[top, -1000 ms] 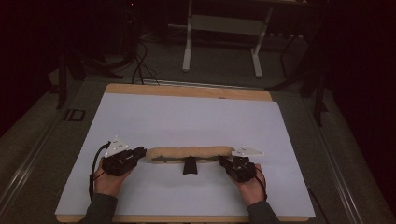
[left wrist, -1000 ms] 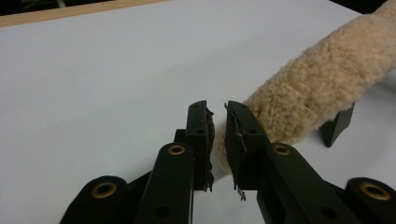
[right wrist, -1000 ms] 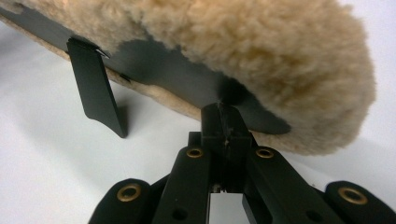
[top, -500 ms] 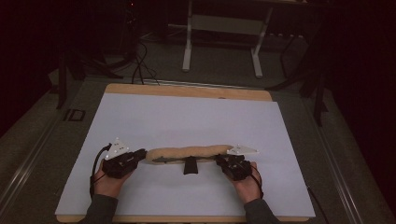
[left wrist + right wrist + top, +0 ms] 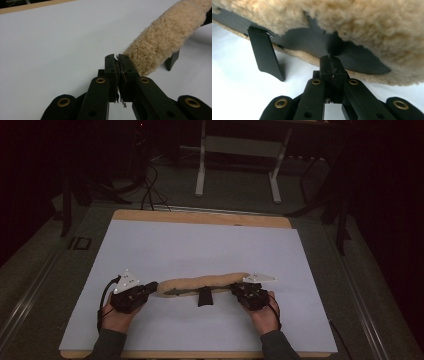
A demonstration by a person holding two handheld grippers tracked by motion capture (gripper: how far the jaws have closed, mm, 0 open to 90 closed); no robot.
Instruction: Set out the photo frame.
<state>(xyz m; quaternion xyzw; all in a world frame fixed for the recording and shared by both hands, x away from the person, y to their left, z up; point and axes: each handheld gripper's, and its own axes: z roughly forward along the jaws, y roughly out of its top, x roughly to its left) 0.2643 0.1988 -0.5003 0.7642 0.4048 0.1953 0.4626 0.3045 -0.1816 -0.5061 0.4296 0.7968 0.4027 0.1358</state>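
- White surface [image 5: 200, 245] from above: my fleece pad [image 5: 202, 282] lies across its near half between my left gripper [image 5: 150, 289] and right gripper [image 5: 239, 290].
- Left gripper view: my gripper [image 5: 117, 58] has just pressed together, empty, beside the pad's end [image 5: 162, 42].
- Right gripper view: my gripper [image 5: 331, 58] pinches the pad's black backing [image 5: 312, 40].

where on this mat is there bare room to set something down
The far half of the white mat, from the fleece roll to the wooden edge, is bare. So is the near strip between the two hands. It is crowded along the roll, with the left tool and right tool at its ends.
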